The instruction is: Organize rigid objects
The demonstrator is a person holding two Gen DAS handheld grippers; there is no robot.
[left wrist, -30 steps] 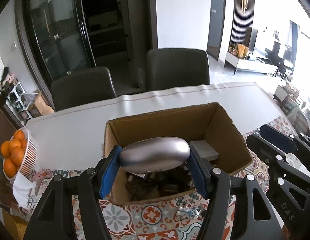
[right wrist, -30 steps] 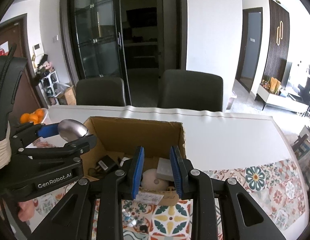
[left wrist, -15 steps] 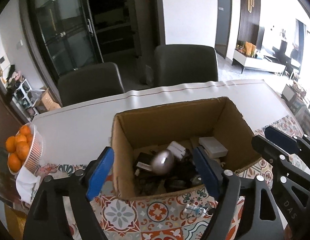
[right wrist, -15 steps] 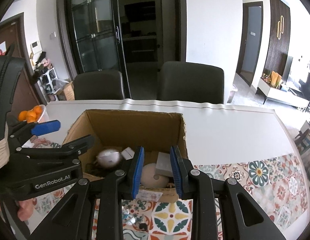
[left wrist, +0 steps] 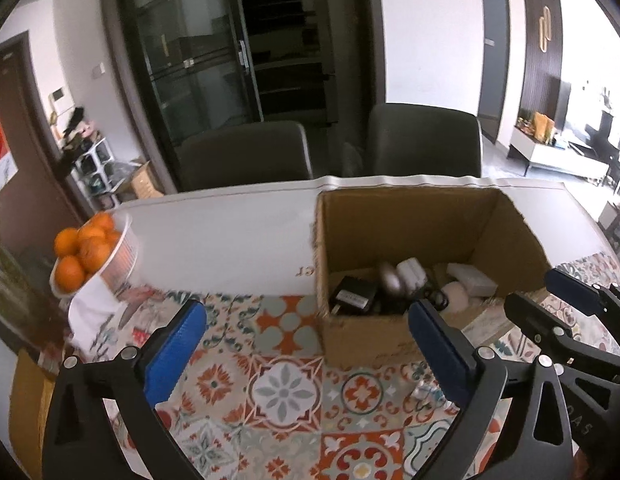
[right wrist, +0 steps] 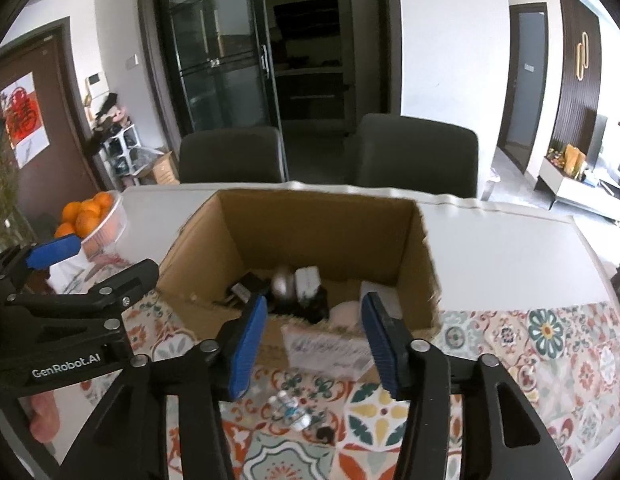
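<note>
An open cardboard box stands on the patterned tablecloth. Inside it lie a silver oval object, a black adapter, a white plug and other small items. My left gripper hovers over the cloth by the box's left front corner; its jaws are opening wide with nothing between them. My right gripper sits in front of the box's near wall, its jaws opening and empty. Small clear vials lie on the cloth below it.
A white basket of oranges stands at the table's left edge on a white cloth. Two dark chairs stand behind the table. A white label hangs on the box's front. A white cover lies behind the patterned cloth.
My left gripper let go of the silver oval object, which dropped into the box, then swung left and opened wide. My right gripper went from shut to open and dropped a little.
</note>
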